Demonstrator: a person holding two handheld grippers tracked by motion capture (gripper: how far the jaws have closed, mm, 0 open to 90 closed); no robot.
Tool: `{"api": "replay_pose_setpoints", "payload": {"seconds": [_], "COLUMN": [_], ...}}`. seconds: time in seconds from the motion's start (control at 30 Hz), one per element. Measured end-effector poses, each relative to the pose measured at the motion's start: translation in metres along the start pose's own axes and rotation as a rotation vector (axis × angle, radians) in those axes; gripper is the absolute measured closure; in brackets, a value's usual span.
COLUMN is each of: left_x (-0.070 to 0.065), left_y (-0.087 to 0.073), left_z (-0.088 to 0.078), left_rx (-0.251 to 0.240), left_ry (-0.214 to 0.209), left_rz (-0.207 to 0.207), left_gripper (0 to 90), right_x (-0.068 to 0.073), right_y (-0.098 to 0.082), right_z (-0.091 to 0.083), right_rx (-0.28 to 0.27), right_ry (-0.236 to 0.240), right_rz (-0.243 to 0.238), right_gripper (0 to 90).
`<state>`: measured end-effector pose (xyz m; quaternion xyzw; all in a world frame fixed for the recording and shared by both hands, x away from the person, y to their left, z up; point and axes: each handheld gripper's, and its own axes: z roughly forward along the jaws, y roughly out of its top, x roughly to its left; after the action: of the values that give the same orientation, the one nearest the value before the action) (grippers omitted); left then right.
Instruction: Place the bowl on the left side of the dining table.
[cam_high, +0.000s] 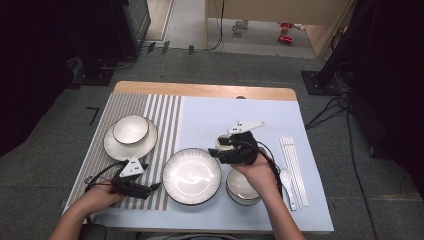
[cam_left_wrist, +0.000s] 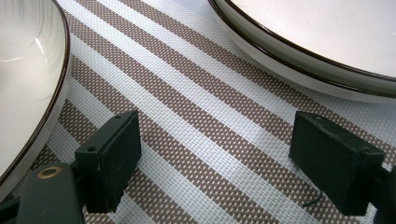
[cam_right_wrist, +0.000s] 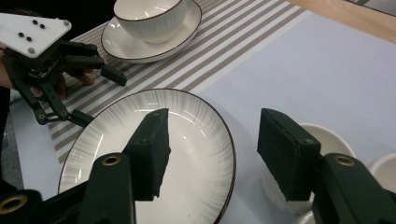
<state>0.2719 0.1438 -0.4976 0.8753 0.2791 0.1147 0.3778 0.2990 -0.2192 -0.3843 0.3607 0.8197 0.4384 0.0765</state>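
Observation:
My left gripper (cam_high: 152, 189) rests low over the striped mat (cam_left_wrist: 201, 93), held by a hand at the table's front left. Its jaws are open with only mat between them (cam_left_wrist: 224, 154). It lies between a plate rim (cam_left_wrist: 28, 93) on one side and the large ribbed plate (cam_left_wrist: 327, 42) on the other. My right gripper (cam_high: 216, 148) hovers at the right edge of that large plate (cam_high: 191, 175). It is open and holds nothing (cam_right_wrist: 219, 149). A small white cup (cam_right_wrist: 329, 137) stands just beyond its right-hand jaw.
A bowl (cam_high: 130, 129) sits on a saucer (cam_high: 114, 147) at the left back of the striped mat. Another bowl (cam_high: 242, 189) lies under the right wrist. A white spoon (cam_high: 287, 181) and chopsticks (cam_high: 292, 157) lie at the right on the pale blue mat (cam_high: 220, 115).

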Motion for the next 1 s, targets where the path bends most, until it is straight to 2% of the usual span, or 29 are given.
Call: {"api": "replay_pose_setpoints", "payload": {"seconds": [0.4, 0.8, 1.0], "left_x": [0.000, 0.000, 0.000], "left_y": [0.000, 0.000, 0.000], "left_z": [0.000, 0.000, 0.000], "left_rx": [0.000, 0.000, 0.000], "left_ry": [0.000, 0.000, 0.000], "left_rz": [0.000, 0.000, 0.000], "left_gripper": [16.6, 16.6, 16.6], "right_x": [-0.010, -0.020, -0.025], "right_y": [-0.010, -0.021, -0.027], "right_z": [-0.011, -0.023, -0.028], "right_rx": [0.002, 0.000, -0.003], "right_ry": [-0.007, -0.017, -0.015], "right_rz": [-0.004, 0.011, 0.038], "right_gripper": [43.5, 41.3, 38.9]}}
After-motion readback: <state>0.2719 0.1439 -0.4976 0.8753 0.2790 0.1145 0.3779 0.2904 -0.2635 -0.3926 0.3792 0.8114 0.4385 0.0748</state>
